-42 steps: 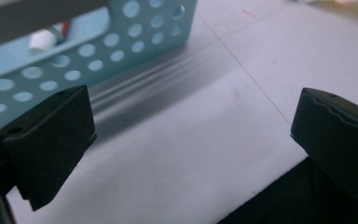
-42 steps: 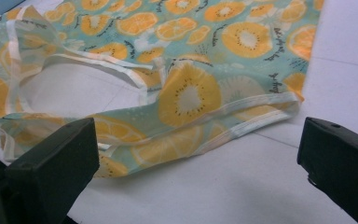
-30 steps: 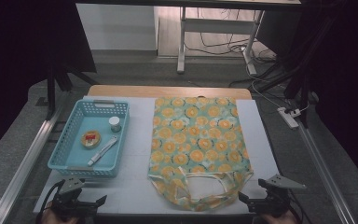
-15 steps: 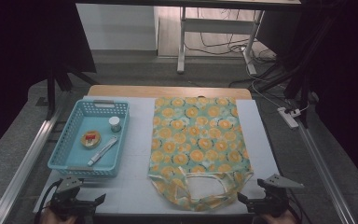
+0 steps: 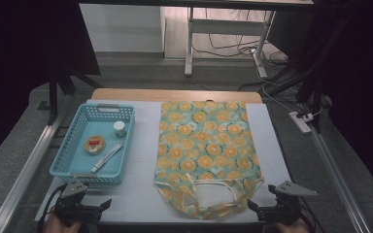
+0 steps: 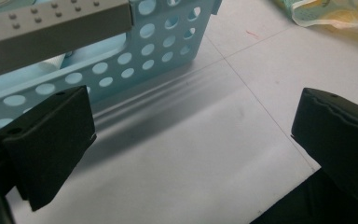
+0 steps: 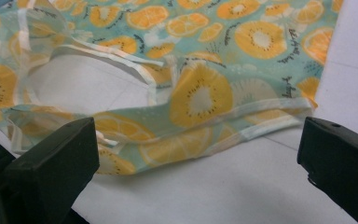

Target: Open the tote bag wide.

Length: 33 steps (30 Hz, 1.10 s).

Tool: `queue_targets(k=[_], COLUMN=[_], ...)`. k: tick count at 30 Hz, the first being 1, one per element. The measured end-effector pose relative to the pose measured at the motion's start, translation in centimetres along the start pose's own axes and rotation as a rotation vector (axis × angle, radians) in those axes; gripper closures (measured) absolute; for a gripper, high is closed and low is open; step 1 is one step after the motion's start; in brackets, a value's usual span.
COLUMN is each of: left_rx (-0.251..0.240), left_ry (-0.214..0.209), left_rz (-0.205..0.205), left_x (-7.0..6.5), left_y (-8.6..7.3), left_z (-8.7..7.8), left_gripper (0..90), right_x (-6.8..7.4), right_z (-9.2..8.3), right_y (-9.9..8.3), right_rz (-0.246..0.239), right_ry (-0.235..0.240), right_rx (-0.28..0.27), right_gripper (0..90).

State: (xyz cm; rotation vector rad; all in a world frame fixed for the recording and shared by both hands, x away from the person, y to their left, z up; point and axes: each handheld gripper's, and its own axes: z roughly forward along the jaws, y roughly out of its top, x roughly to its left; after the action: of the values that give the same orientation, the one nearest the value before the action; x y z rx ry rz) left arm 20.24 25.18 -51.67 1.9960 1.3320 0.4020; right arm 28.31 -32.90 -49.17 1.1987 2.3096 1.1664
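You hold two grippers at the near edge of a white table (image 5: 141, 145), both with jaws spread wide and holding nothing. Your left gripper (image 5: 104, 206) rests at about 7 o'clock, just in front of a light blue perforated basket (image 5: 73, 160) that holds a small white jar (image 5: 119, 128), a round tin with a red label (image 5: 94, 144) and a white tube (image 5: 106, 157). Your right gripper (image 5: 252, 207) sits at about 5 o'clock, just beside the handles of a fabric tote bag (image 5: 206, 145) printed with orange slices on teal, lying flat at the table's centre with its opening toward you. From the right gripper view, the nearest handle strap (image 7: 182, 135) lies folded and loose. The risk, as I judge it: closing on both thin layers at once, which would pinch the bag shut, or dragging the limp cloth so it bunches instead of opening.
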Motion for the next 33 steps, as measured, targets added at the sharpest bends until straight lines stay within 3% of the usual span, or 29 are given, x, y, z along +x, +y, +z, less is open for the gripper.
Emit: queue_targets(k=[12, 25, 33], left_rx=[-0.014, 0.005, -0.002], left_ry=[-0.037, -0.036, -0.043], left_rz=[0.016, 0.024, -0.003], left_x=[0.3, 0.3, 0.6], left_y=[0.3, 0.7, 0.8], left_z=[0.6, 1.2, 1.3], left_gripper=[0.0, 0.0, 0.0], right_x=[0.5, 1.4, 2.2], right_z=[0.1, 1.2, 1.7], right_y=[0.7, 2.0, 2.8], right_rz=[-0.039, -0.088, -0.097], right_ry=[0.026, 0.100, 0.135], right_rx=[-0.007, -0.004, 0.012], right_gripper=[0.0, 0.0, 0.0])
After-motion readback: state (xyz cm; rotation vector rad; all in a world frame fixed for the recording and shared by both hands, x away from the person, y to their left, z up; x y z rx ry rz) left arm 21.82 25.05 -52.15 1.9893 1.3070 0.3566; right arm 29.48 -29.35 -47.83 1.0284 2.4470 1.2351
